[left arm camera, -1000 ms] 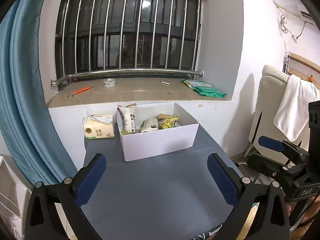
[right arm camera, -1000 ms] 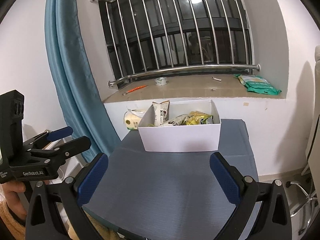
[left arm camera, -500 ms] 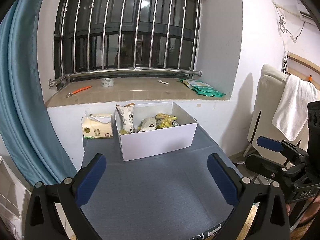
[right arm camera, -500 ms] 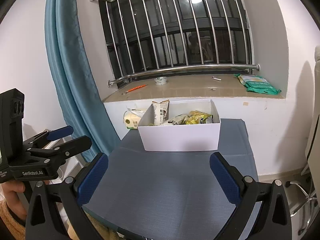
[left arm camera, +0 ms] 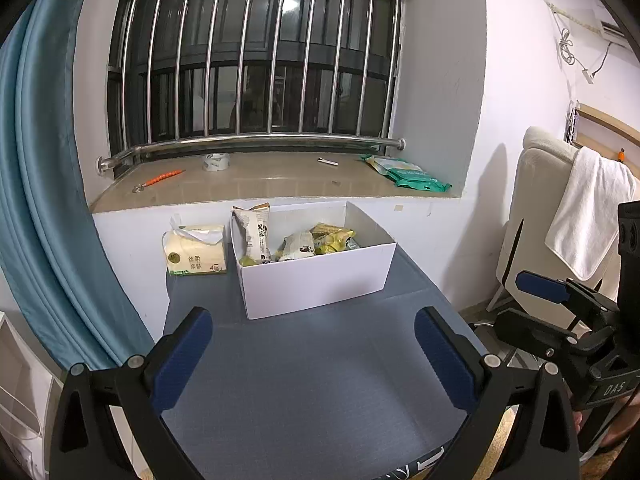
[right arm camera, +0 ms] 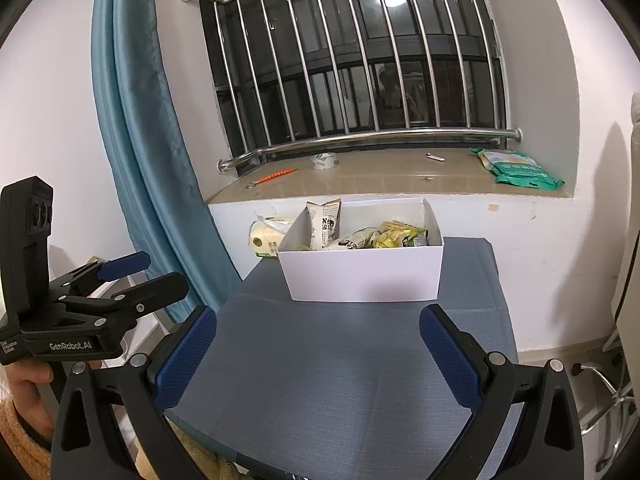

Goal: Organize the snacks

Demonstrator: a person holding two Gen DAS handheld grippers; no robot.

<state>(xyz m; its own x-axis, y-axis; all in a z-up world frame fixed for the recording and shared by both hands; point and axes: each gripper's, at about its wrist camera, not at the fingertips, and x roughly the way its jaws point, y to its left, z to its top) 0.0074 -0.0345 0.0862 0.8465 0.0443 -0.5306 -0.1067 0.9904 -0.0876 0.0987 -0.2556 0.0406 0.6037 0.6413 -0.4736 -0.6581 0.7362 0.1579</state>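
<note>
My left gripper (left arm camera: 312, 354) and right gripper (right arm camera: 316, 354) both spread wide, empty, short of the white cardboard snack box (left arm camera: 316, 280).

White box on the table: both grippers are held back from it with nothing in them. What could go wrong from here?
1. The tall packet stands upright against the box's left wall, above the rim; a gripper reaching in could tip it out.
2. The box looks light and nothing holds it, so a nudge from the left gripper or right gripper might slide it on the table.
3. The tissue pack sits close beside the box and could get knocked.
</note>
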